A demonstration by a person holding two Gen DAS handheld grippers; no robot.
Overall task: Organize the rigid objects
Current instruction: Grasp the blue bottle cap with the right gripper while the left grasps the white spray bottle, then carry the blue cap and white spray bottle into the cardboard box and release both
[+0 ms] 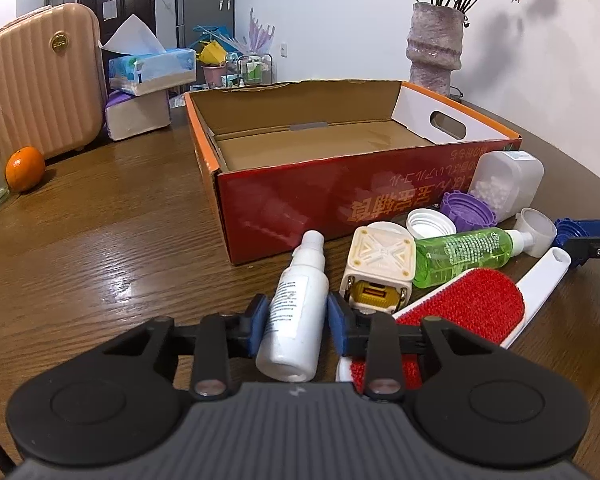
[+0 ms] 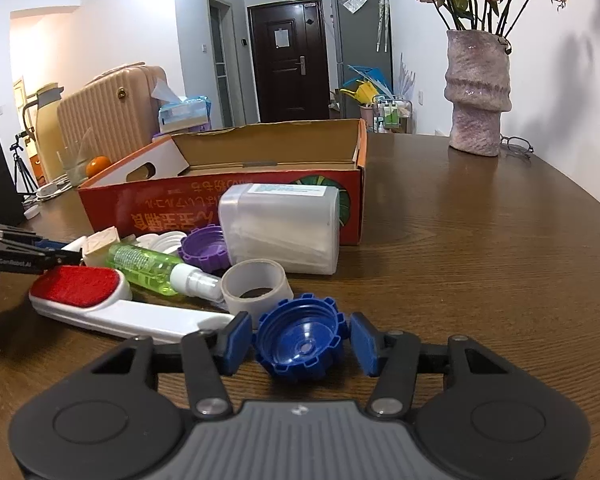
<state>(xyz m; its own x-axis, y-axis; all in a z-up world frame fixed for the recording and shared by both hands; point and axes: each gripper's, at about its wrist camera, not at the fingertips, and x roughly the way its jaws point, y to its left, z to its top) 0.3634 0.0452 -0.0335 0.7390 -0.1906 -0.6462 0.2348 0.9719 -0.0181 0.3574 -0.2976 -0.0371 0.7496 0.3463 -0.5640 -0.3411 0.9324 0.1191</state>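
White bottle (image 1: 294, 316) clamped in left jaws low over table (image 1: 100, 240); blue cap (image 2: 301, 342) between wide right jaws.

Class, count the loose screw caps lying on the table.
3: a blue cap between the right gripper fingers, a purple cap beside the clear container, a white cap near it. Others may be hidden.

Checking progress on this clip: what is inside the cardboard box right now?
The cardboard box shows only bare brown floor and a folded white handle flap; no items visible inside. Its near wall hides the front strip of floor in both views.
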